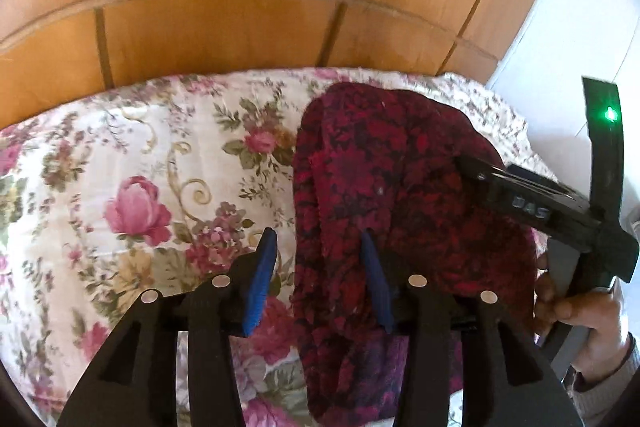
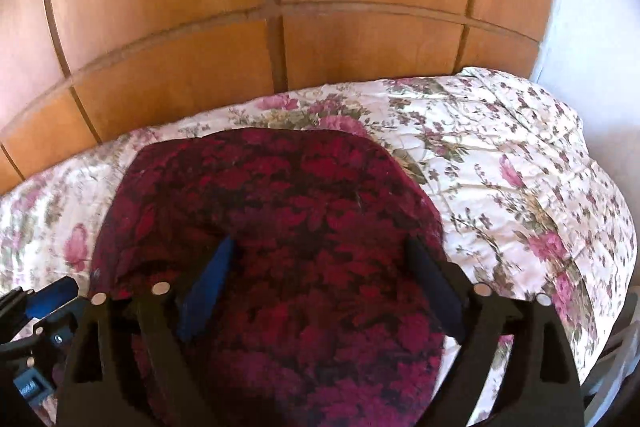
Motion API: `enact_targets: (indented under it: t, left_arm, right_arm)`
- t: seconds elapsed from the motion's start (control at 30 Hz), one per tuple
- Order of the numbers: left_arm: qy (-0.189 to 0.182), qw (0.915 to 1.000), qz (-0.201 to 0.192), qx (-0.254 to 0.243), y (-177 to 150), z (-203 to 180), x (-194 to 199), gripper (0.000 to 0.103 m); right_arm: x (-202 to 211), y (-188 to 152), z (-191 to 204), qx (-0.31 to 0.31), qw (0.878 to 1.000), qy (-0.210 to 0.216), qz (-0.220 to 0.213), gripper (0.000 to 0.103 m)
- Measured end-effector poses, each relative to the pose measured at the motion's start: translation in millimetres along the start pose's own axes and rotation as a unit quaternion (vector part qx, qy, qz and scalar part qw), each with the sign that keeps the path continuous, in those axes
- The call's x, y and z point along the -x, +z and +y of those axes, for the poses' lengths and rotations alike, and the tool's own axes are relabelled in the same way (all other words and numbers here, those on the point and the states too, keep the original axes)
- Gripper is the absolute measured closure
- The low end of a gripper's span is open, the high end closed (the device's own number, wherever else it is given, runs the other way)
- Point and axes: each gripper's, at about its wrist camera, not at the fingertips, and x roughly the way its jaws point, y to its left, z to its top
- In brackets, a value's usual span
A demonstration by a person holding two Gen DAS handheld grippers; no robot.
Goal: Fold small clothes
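A dark red and maroon patterned garment (image 2: 280, 211) lies folded in a rounded heap on a floral bedspread (image 2: 500, 155). My right gripper (image 2: 320, 242) hovers over its middle, open wide, with only the cloth's top surface below the blue pads. My left gripper (image 1: 318, 233) stands open at the garment's (image 1: 392, 187) left edge; one finger (image 1: 262, 279) is over the bedspread, the other finger (image 1: 376, 283) over the cloth. Neither pad pinches fabric. A hand (image 1: 580, 315) grips the right tool's handle at the right of the left wrist view.
Wooden wardrobe doors (image 2: 280, 7) rise right behind the bed. A white wall (image 1: 580, 7) stands to the right. The bedspread (image 1: 140, 167) stretches left of the garment, and its far right corner (image 2: 560, 115) drops off. The left tool (image 2: 52, 303) shows at the lower left.
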Motion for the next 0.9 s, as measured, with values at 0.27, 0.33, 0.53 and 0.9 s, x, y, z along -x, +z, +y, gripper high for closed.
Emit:
enact_targets:
  t: [0.27,0.33,0.53,0.9]
  left_arm:
    - [0.043,0.9984,-0.035,-0.012,-12.4,-4.9,48.4,0.034]
    - [0.062,0.9969,-0.048,-0.007,-16.2,-1.7,58.7,0.033]
    - [0.117,0.9896,-0.084,0.006,-26.6,3.5,91.8,0.02]
    - [0.156,0.9786,-0.133,0.019,-45.6,5.4,133.8,0.004]
  right_arm:
    - [65.6,-25.0,4.2,-0.038,0.999,-0.016,-0.027,0.004]
    - [78.7,-35.8,7.6,-0.047,0.998,-0.03,-0.031,0.003]
    - [113.7,-68.5,29.8,-0.05,0.996,-0.057,-0.048,0.002]
    - [146.7,-104.9,63.0,-0.038,0.992,-0.092,-0.077,0.002]
